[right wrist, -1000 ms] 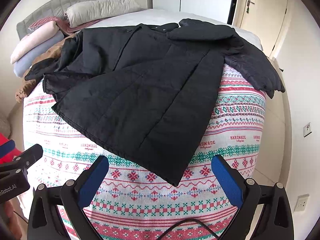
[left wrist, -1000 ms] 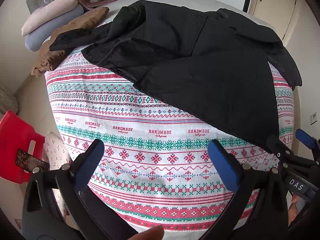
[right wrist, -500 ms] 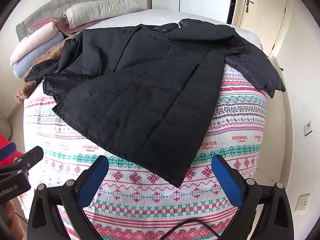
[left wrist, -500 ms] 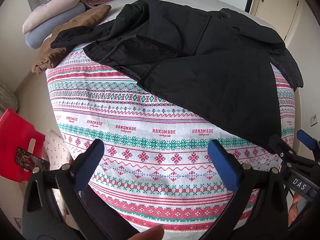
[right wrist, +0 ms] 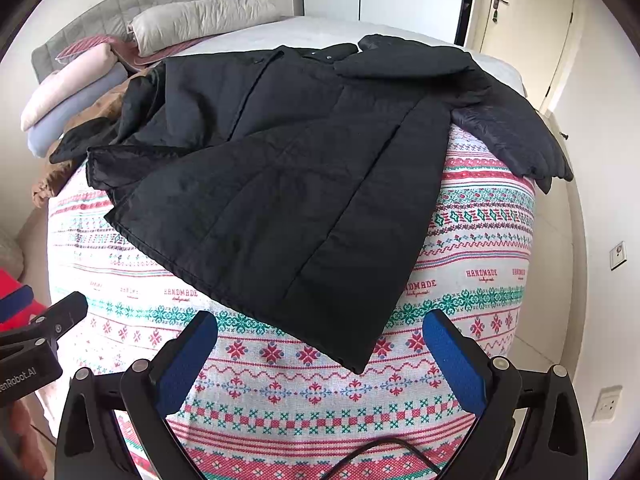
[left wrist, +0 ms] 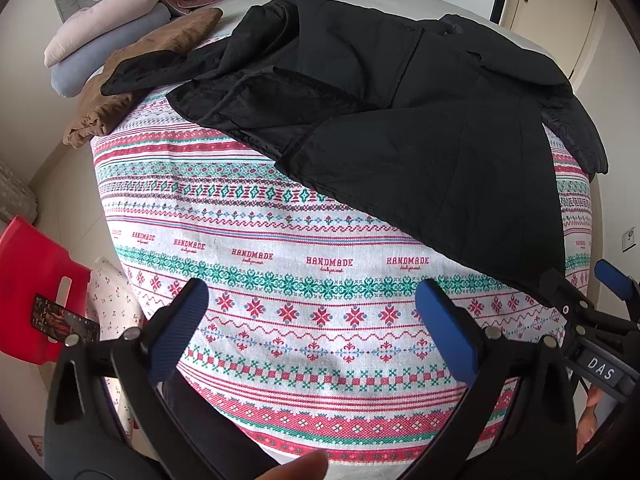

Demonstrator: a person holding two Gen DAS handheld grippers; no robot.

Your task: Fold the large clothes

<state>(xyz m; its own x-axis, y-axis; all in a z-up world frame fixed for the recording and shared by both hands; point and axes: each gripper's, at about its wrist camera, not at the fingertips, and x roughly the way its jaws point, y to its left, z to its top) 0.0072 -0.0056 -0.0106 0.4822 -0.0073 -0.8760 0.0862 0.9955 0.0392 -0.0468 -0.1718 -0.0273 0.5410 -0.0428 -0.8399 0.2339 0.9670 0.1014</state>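
Both grippers, left [left wrist: 312,312] and right [right wrist: 320,344], jaws released and empty, have edged nearer the black coat [right wrist: 288,184]; folding not yet begun.

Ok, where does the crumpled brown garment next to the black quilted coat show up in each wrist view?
Left wrist view: the crumpled brown garment lies upper left, partly under the black quilted coat's sleeve.
Right wrist view: it only peeks out at the left edge, mostly hidden behind that coat.
Shared landmark: the folded pink and blue-grey bedding stacked just beyond it.
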